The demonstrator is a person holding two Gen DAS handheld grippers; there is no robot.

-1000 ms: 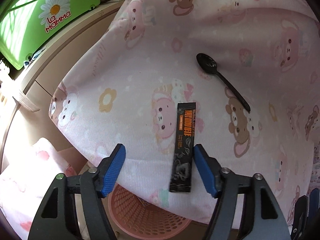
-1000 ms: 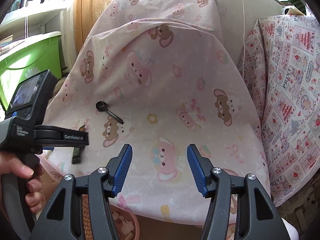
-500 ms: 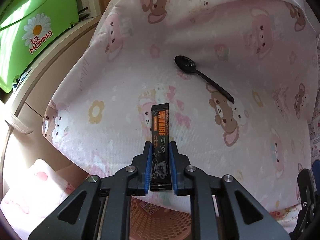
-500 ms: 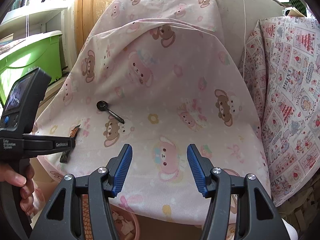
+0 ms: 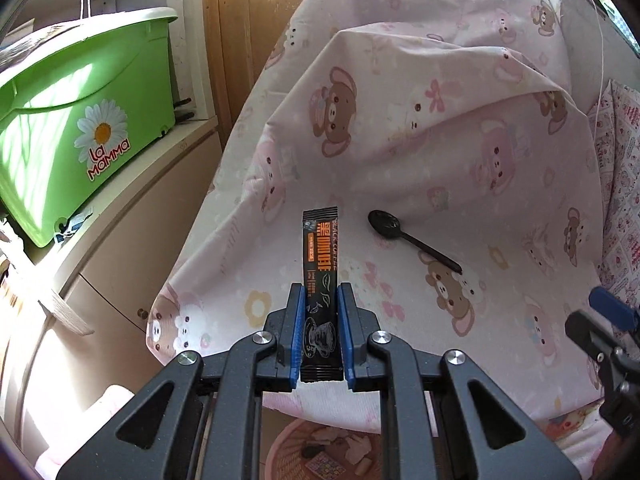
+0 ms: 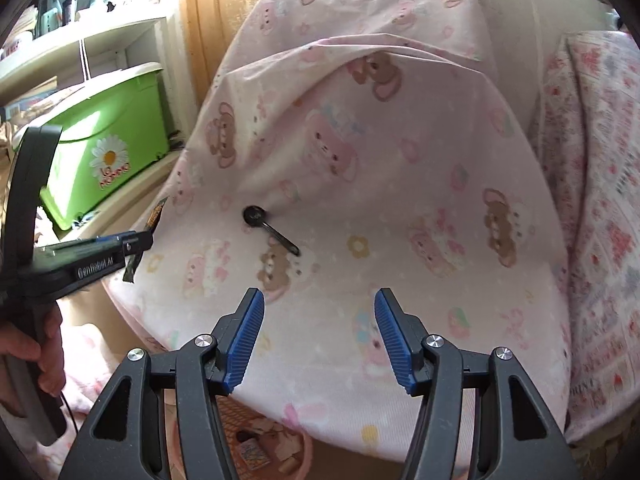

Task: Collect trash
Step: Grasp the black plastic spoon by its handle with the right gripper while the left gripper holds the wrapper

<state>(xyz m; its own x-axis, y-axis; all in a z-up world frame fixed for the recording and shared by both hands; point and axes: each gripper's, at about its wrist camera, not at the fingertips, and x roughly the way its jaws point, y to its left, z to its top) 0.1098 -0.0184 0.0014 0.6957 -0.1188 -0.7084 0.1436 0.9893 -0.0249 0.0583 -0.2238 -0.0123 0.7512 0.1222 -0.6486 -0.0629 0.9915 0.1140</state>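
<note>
Pink bear-print sheet (image 5: 460, 168) covers the surface, with trash on it.
Green bin (image 5: 76, 120) sits far left on a cabinet (image 5: 132, 216); left gripper (image 5: 320, 328) pinches the sachet (image 5: 320, 256) clear of the sheet; spoon (image 5: 408, 240) lies just right; right gripper (image 6: 320, 336), fingers spread, empty; pink basket (image 5: 320, 452) below.
</note>
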